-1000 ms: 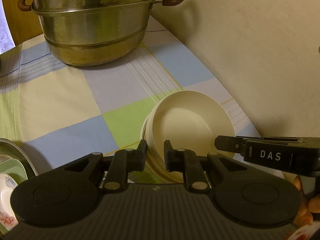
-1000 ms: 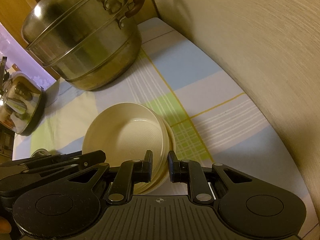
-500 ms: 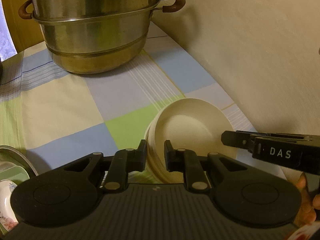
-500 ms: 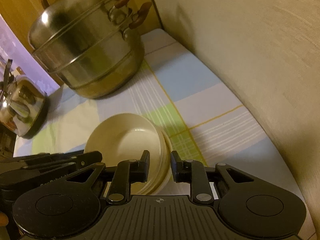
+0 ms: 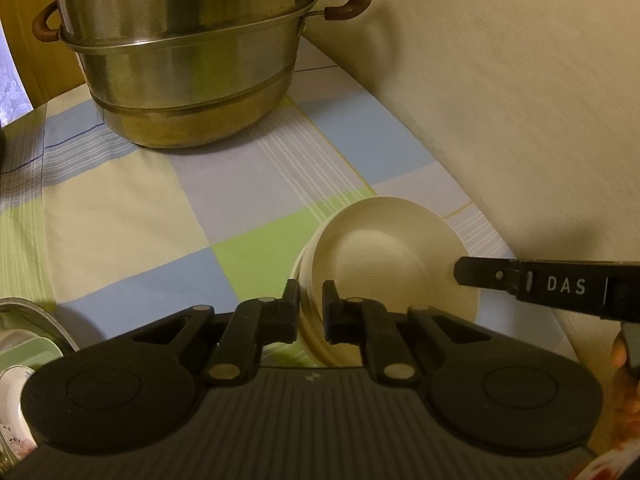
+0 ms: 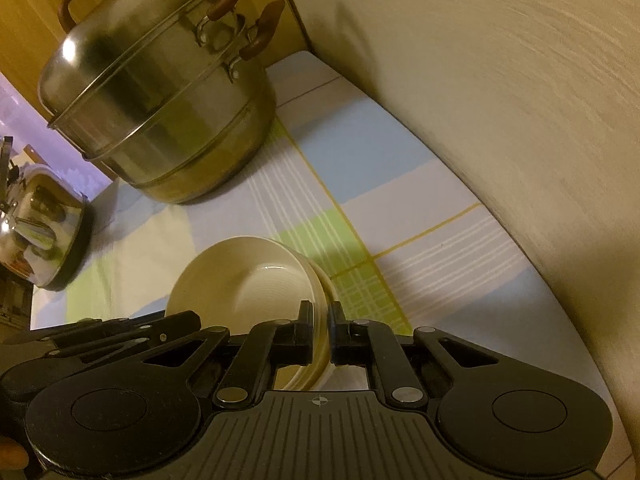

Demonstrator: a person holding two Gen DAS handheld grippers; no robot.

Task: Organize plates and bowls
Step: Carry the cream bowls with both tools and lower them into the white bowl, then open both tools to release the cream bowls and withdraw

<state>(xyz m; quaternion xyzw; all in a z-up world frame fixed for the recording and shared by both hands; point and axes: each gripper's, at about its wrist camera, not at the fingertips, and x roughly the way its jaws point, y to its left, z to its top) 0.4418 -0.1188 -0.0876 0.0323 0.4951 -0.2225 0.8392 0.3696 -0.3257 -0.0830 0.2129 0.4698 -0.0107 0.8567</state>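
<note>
A stack of cream ribbed bowls (image 5: 384,264) is held between both grippers over the checked tablecloth (image 5: 132,208). My left gripper (image 5: 311,305) is shut on the stack's near-left rim. My right gripper (image 6: 319,328) is shut on the opposite rim of the same stack (image 6: 248,280). The right gripper's fingers (image 5: 480,272) show at the right of the left wrist view. The left gripper's fingers (image 6: 172,322) show at the lower left of the right wrist view. The stack looks raised off the cloth.
A large steel steamer pot (image 5: 192,60) with brown handles stands at the back. A beige wall (image 5: 520,100) runs along the right. A metal basin (image 5: 28,320) with patterned dishes sits at the near left. A shiny kettle (image 6: 36,224) stands far left.
Both grippers have tightened on the bowl stack and moved up and back with it. The pot now looks farther away and more of the cloth shows.
</note>
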